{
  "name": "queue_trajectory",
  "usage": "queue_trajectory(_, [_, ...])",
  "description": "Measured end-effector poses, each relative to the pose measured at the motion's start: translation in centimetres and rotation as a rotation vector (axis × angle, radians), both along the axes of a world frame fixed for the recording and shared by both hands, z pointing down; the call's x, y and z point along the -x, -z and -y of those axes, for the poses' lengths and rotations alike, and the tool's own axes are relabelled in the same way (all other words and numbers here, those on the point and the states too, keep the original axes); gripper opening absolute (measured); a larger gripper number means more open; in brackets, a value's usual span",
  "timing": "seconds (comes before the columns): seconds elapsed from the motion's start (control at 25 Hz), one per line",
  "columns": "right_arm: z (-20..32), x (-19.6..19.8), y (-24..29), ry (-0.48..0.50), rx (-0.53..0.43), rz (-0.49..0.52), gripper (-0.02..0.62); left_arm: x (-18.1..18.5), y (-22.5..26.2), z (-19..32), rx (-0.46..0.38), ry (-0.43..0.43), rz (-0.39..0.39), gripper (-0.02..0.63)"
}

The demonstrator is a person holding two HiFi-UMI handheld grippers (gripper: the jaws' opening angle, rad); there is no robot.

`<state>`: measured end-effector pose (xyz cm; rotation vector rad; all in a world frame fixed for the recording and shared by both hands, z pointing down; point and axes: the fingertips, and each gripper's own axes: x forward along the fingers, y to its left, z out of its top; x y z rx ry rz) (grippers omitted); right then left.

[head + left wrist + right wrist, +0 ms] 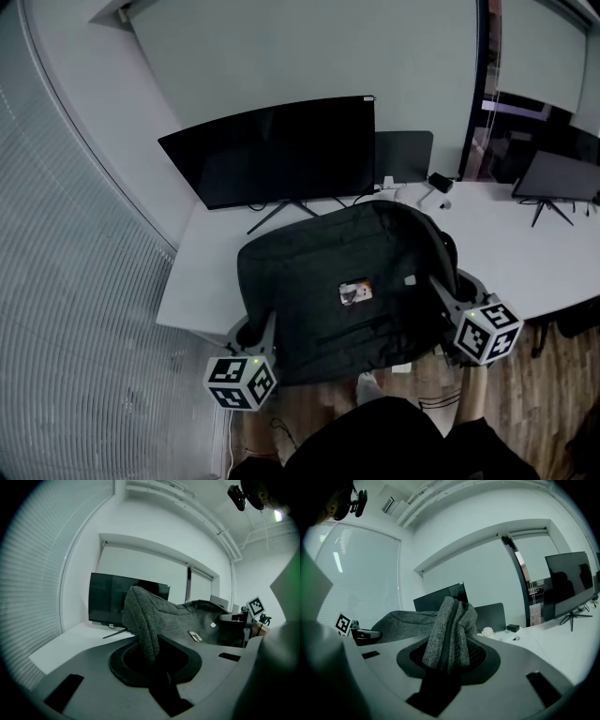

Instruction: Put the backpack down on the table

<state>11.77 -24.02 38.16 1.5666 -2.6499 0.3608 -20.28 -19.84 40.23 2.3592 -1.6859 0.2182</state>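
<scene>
Backpack (337, 291) held level between both grippers, partly over near edge of table (199, 281). Left gripper (151, 660) pinched on thin fabric fold; right gripper (447, 660) clamped on thicker bunch. Both sides to be lowered evenly, clear of monitor (281, 150), before release.

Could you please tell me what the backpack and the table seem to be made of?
The backpack looks like dark grey woven fabric, matte: a coarse heathered weave shows in both gripper views. The table seems smooth white laminate or painted board, judging by its even, plain face.
</scene>
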Motion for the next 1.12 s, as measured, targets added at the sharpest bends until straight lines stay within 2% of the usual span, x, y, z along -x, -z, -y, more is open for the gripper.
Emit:
queue_trajectory(0.44, [8.7, -0.1, -1.9, 0.055, 0.075, -0.001, 0.126, -0.5, -1.6, 6.8, 0.070, 0.059, 0.008, 0.057])
queue_trajectory(1.12, [18.1, 0.8, -7.4, 0.110, 0.184, -0.029, 0.126, 0.0, -7.6, 14.4, 0.190, 0.109, -0.022, 0.057])
